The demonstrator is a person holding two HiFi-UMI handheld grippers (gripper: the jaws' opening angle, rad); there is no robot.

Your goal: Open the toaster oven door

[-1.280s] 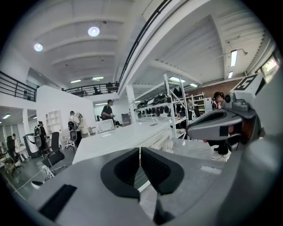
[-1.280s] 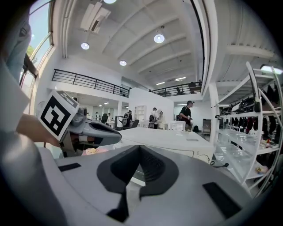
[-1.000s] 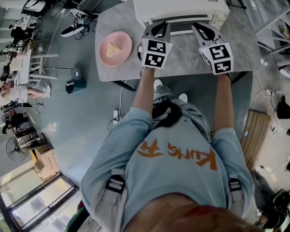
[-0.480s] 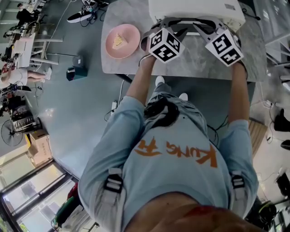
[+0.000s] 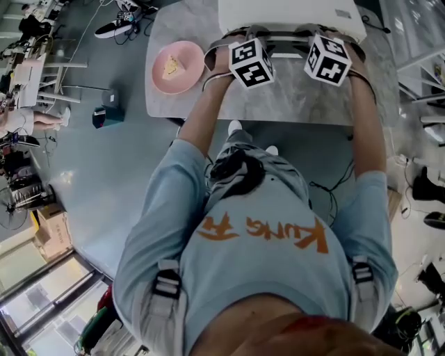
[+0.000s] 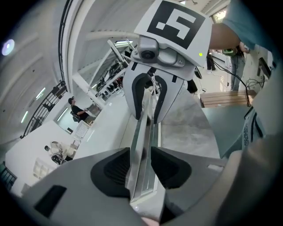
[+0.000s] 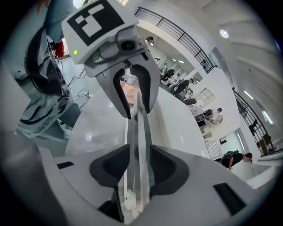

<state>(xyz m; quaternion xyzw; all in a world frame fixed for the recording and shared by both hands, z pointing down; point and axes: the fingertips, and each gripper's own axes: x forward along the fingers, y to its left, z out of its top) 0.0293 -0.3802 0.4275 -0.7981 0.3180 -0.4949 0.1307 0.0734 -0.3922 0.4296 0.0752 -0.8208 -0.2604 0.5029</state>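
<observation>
The white toaster oven [image 5: 292, 12] stands at the far edge of the grey marble table [image 5: 299, 97]. Its metal door handle [image 5: 286, 36] runs across the front. My left gripper [image 5: 233, 40] is at the handle's left end and my right gripper [image 5: 328, 36] at its right end. In the left gripper view the handle bar [image 6: 143, 145] lies between the dark pads of the left gripper [image 6: 142, 170], whose jaws are opening. In the right gripper view the same bar [image 7: 135, 145] lies between the pads of the right gripper [image 7: 138, 170], also opening. Each gripper faces the other along the bar.
A pink plate [image 5: 167, 82] with a slice of cake [image 5: 170, 67] sits on the table left of the oven. The person stands close against the table's near edge. A small dark box [image 5: 110, 115] and shoes [image 5: 115, 26] lie on the floor to the left.
Both grippers moved forward from the tabletop to the oven's handle, and now straddle the bar. The cubes have turned and the head view has shifted slightly.
</observation>
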